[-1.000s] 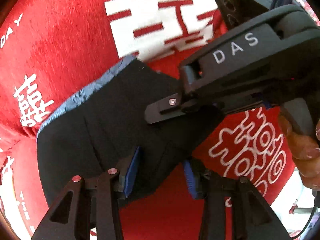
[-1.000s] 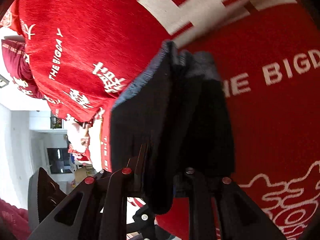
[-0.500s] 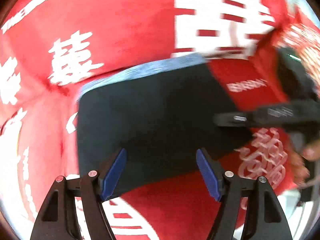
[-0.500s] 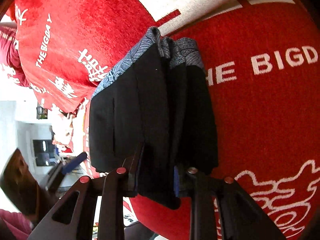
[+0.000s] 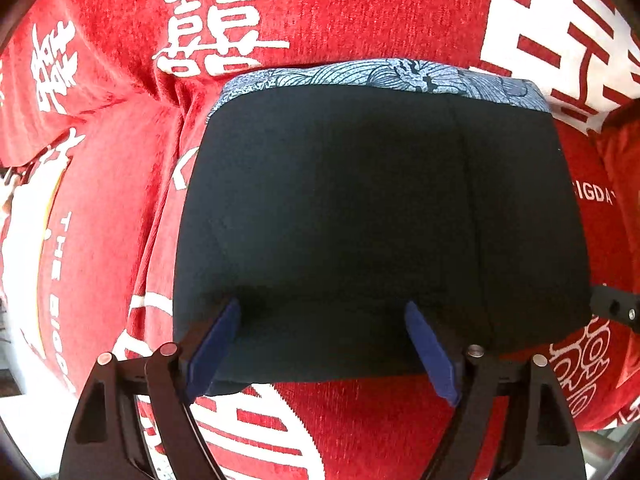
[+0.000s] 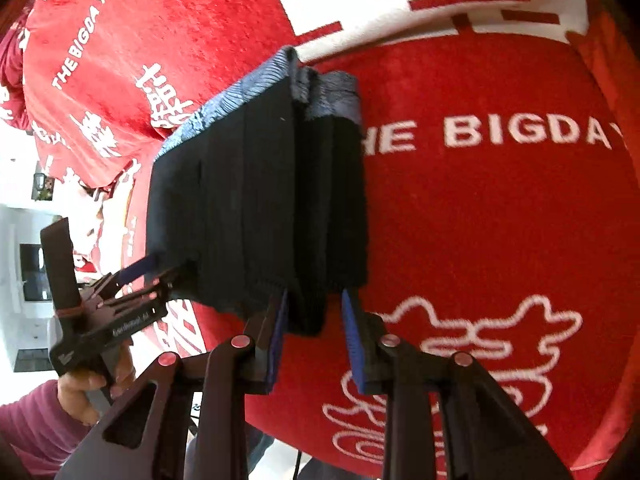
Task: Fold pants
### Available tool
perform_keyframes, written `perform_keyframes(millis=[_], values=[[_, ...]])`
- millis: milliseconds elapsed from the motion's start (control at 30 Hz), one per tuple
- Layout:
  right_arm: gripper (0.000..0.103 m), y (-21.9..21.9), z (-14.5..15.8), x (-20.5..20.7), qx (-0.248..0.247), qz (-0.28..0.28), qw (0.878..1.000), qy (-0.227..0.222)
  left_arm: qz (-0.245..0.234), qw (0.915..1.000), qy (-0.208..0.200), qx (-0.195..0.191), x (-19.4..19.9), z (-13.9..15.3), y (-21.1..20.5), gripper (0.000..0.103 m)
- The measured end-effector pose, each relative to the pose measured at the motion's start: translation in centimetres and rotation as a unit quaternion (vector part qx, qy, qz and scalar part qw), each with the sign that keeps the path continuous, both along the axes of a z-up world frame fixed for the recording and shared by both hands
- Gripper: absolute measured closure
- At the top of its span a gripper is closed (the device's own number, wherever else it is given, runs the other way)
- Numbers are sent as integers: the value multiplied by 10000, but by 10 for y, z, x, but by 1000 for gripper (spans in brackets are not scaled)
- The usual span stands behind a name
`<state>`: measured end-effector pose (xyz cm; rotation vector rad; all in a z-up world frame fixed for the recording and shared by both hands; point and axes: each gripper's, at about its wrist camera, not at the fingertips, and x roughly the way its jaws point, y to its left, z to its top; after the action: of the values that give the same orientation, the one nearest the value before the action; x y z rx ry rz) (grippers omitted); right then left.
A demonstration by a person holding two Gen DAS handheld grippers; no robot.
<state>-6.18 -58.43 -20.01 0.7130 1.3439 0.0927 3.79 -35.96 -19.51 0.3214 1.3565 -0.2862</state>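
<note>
The folded black pants [image 5: 376, 216] with a blue patterned waistband [image 5: 384, 76] lie flat on the red cloth [image 5: 320, 8]. My left gripper [image 5: 324, 346] points down over their near edge. Its jaws are opening wide and its blue pads [image 5: 216, 344] rest on the fabric without pinching it. In the right wrist view the pants [image 6: 256, 208] show as a stack of layers. My right gripper [image 6: 314, 344] is at the stack's near end, jaws opening. One fold hangs between its pads [image 6: 352, 340], with a gap on the right side. The left gripper [image 6: 160, 276] reaches in from the left.
The red cloth with white lettering [image 6: 520, 132] covers the whole surface, with creases at the left [image 5: 168, 128]. A hand [image 6: 88, 392] in a maroon sleeve holds the left gripper. One right gripper finger [image 5: 616, 312] pokes in by the pants' right edge. A white room shows beyond the cloth's left edge [image 6: 24, 240].
My left gripper let go of the pants, rolled and spread wide over their near edge. The pants settled flat. My right gripper's jaws eased apart around the fold.
</note>
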Motion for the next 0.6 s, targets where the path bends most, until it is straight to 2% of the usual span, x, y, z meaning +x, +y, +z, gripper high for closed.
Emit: perform_keyframes(millis=[133,267,467,567,600], values=[[73,-7,6,-7,-11,-86,10000,40,14,10000,44,35,1,0,1,18],[73,-11,17,-4,55,-171,9997,-164,15,9999,62,86,1,1,-2,18],[73,9,28,15,40,74,9990,-444,14,10000,51,69,3,-2,-2,17],[71,20,24,21,73,229,9987,-441,41,9999,6,119,4,-4,0,8],[69,24,19,23,67,266,9989,-392,74,9999,26,92,5,-5,2,8]])
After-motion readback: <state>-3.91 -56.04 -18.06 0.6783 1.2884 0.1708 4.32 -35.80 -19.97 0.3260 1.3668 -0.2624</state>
